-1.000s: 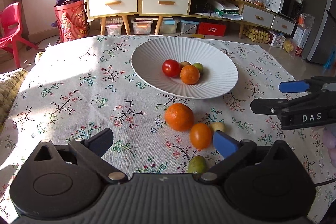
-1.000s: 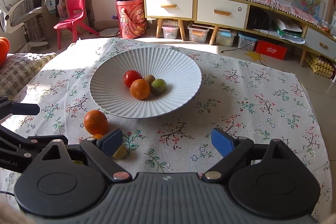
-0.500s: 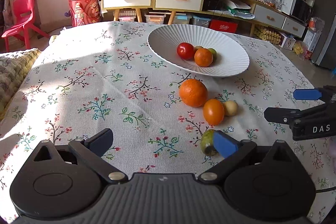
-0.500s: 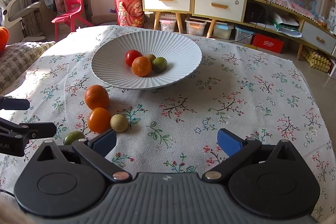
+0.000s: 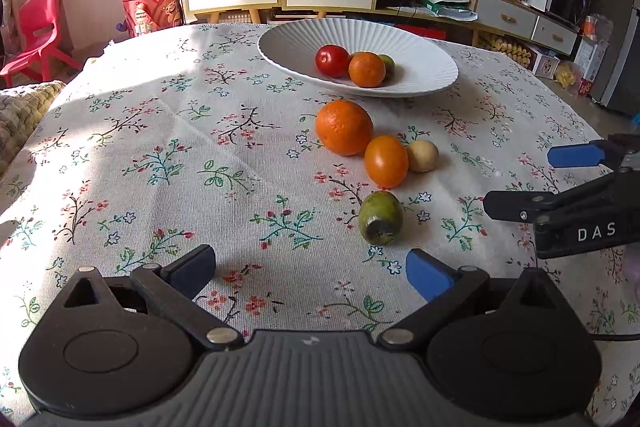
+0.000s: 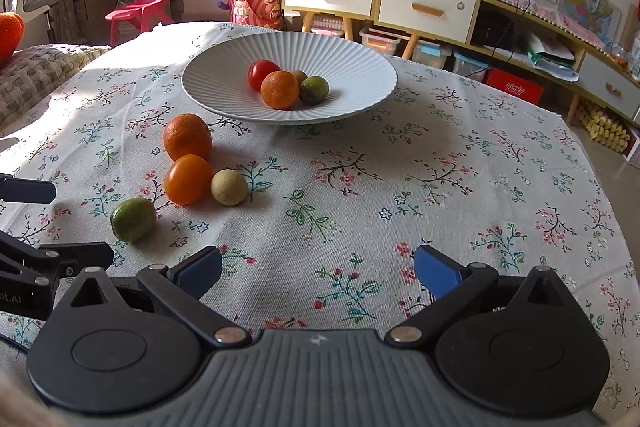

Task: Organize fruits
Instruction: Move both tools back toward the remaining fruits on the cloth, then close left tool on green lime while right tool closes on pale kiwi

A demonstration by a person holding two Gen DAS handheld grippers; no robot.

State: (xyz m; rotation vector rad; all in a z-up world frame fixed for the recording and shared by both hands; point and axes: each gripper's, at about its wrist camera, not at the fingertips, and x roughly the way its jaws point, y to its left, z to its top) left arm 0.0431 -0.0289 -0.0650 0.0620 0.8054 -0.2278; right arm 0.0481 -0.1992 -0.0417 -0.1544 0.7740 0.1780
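Change since the earlier frame: we have drawn both tools back toward the near edge of the counter, so the loose fruit now lies clear ahead of them.

Item, left hand-held gripper (image 5: 310, 271): jaws spread wide, holding nothing, low over the cloth.
Item, right hand-held gripper (image 6: 318, 267): likewise spread and empty, just beside the left one.
Item, white ribbed bowl (image 5: 424, 55): toward the far edge; holds a red tomato (image 5: 332, 61), a small orange (image 5: 367, 69) and a green fruit (image 6: 314, 89), gathered at its low centre.
Item, loose on the counter, in a line running from the bowl toward us: large orange (image 5: 344, 127), orange tomato (image 5: 386, 161) touching a pale round fruit (image 5: 422, 155), and a green fruit on its side (image 5: 380, 217), nearest the left jaws.

We judge the green one the likeliest next pick.
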